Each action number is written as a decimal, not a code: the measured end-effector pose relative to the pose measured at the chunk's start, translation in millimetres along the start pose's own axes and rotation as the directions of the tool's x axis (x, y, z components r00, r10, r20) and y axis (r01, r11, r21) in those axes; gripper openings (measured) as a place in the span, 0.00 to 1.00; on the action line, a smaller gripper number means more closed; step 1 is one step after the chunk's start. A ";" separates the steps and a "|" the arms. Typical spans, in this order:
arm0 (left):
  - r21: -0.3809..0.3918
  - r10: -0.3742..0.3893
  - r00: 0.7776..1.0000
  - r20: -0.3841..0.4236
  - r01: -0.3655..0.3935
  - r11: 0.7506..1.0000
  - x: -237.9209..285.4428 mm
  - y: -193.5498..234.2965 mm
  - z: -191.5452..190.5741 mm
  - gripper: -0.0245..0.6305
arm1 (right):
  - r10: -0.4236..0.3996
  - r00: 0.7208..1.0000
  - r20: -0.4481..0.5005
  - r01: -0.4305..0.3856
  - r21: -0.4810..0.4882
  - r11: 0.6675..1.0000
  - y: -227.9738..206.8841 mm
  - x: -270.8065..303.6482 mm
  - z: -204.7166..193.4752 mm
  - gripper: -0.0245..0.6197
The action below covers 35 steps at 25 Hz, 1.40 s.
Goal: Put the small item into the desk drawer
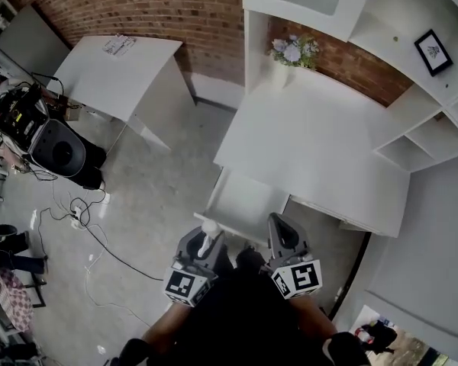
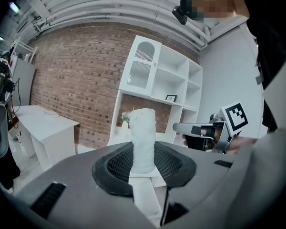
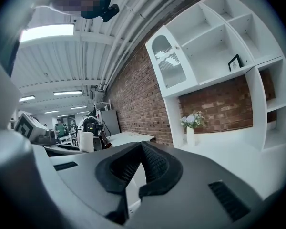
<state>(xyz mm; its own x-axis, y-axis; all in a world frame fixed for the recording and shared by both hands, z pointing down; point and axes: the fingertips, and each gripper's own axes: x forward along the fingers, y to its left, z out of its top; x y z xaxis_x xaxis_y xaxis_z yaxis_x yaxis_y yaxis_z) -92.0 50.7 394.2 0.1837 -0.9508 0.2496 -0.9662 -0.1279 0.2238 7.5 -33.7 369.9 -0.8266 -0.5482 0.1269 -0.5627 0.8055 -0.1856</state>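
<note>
left gripper (image 1: 204, 244): pads pinch white item (image 2: 143, 137) at its lower part, item upright and sticking out past the tips | right gripper (image 3: 139, 163): jaws pressed together, nothing between | item: by the front edge of the open drawer (image 1: 244, 197), not inside | desk (image 1: 313, 143): beyond the drawer
</note>
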 end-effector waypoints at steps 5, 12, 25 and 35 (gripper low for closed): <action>0.056 -0.050 0.998 -0.038 0.052 0.997 32.3 22.3 3.3 0.25 | -0.030 1.000 -0.006 0.030 0.002 1.000 -13.2 25.1 -2.1 0.06; 0.119 -0.169 0.977 -0.131 0.185 0.975 69.3 50.0 -2.5 0.25 | -0.142 0.990 -0.014 0.143 0.032 0.989 -27.0 49.7 -0.9 0.06; 0.326 -0.283 0.823 -0.493 0.476 0.817 128.2 90.0 -99.4 0.25 | -0.247 0.968 -0.050 0.249 0.045 0.967 -42.3 92.7 -11.0 0.06; 0.400 -0.279 0.649 -0.708 0.694 0.599 160.5 99.7 -188.3 0.25 | -0.301 0.951 -0.078 0.306 0.061 0.950 -58.7 107.4 -17.8 0.06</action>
<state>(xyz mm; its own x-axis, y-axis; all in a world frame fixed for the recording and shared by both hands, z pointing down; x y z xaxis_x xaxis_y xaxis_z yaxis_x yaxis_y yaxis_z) -124.8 -61.5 634.0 0.5167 -0.3813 0.7666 -0.5234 -0.8492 -0.0696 -48.2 -135.9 411.8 -0.6164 -0.7460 0.2520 -0.7874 0.5842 -0.1966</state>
